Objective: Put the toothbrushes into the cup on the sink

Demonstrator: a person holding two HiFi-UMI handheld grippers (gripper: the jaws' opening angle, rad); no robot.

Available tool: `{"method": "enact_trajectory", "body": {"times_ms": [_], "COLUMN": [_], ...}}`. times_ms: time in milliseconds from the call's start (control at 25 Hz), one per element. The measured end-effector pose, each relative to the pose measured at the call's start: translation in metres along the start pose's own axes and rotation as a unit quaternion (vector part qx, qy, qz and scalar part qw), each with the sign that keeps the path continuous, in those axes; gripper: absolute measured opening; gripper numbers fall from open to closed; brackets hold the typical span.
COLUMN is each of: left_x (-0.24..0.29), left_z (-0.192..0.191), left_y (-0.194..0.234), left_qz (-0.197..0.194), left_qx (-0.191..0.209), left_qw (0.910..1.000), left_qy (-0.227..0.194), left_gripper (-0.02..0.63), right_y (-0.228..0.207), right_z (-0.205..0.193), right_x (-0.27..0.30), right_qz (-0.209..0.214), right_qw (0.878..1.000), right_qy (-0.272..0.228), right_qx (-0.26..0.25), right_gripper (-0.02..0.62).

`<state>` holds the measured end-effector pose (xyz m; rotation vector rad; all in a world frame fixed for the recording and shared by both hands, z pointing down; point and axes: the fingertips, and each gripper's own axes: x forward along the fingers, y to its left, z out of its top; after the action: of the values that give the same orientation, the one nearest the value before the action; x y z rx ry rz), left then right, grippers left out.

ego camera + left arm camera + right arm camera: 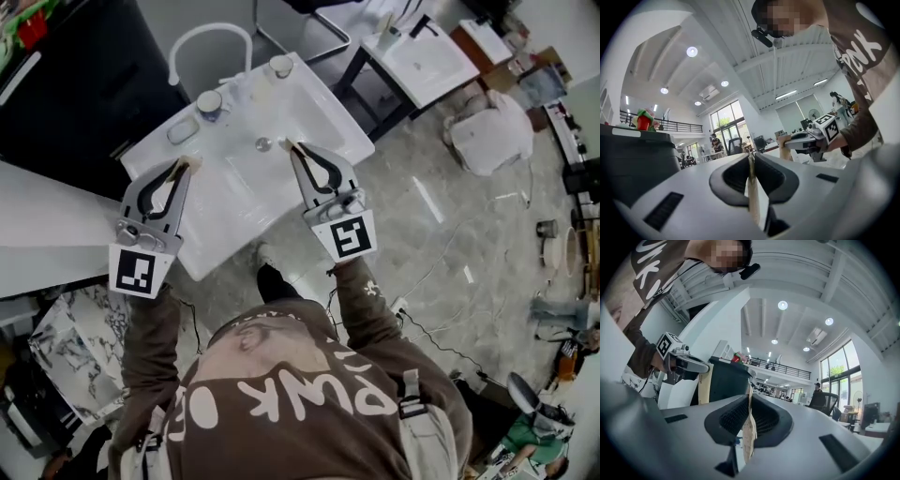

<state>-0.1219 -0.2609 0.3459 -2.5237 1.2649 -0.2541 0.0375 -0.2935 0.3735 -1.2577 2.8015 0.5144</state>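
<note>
I look down on a white sink (pixel 323 122). On its back rim stand a cup (pixel 210 103) and a second cup (pixel 280 66), with the drain (pixel 263 143) in the basin. My left gripper (pixel 187 167) is over the sink's left side, shut on a flat tan toothbrush pack (pixel 751 187). My right gripper (pixel 290 147) hovers over the basin near the drain, shut on another tan pack (pixel 749 427). Both grippers point about level. In the right gripper view, the left gripper (pixel 701 367) grips its tan pack (pixel 705 383).
A white arched faucet (pixel 211 36) rises behind the sink, and a soap dish (pixel 183 129) lies on its left rim. A black cabinet (pixel 84 75) stands at the left. A second sink (pixel 427 58), a white bag (pixel 489 136) and floor cables (pixel 441 281) are at the right.
</note>
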Motion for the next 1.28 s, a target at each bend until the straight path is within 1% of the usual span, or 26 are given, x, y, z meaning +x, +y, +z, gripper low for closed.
{"method": "enact_trajectory", "body": {"times_ms": [160,360,560,720,840,1040,1280], "left_x": [0.045,0.088,0.116,0.136,0.150,0.163,0.177], "left_z": [-0.012,-0.026,-0.042,-0.055,-0.063,-0.072,-0.083], "left_y": [0.020,0.042,0.056,0.066,0.073,0.084,0.094], "left_qz": [0.002,0.008,0.015,0.020,0.023,0.027,0.030], "left_qx": [0.006,0.008,0.007,0.002,0.001,0.002,-0.001], "left_qw": [1.0000,0.9999,0.9997,0.9993,0.9991,0.9985,0.9979], "left_qy": [0.002,0.005,0.018,0.030,0.035,0.048,0.058], "left_gripper": [0.035,0.035,0.035,0.035,0.035,0.035,0.035], "right_y": [-0.042,-0.095,-0.143,-0.174,-0.186,-0.191,-0.196], "right_z": [-0.019,-0.050,-0.085,-0.123,-0.157,-0.213,-0.260], "right_x": [0.037,0.090,0.152,0.197,0.223,0.249,0.262], "right_qz": [0.007,0.007,0.003,0.006,0.014,0.023,0.022], "right_qw": [1.000,1.000,1.000,1.000,0.999,0.998,0.995], "right_qy": [0.000,0.005,0.002,0.013,0.031,0.059,0.082], "right_qx": [-0.012,-0.015,-0.007,-0.011,-0.008,0.026,0.056], "right_gripper": [0.029,0.029,0.029,0.029,0.029,0.031,0.029]}}
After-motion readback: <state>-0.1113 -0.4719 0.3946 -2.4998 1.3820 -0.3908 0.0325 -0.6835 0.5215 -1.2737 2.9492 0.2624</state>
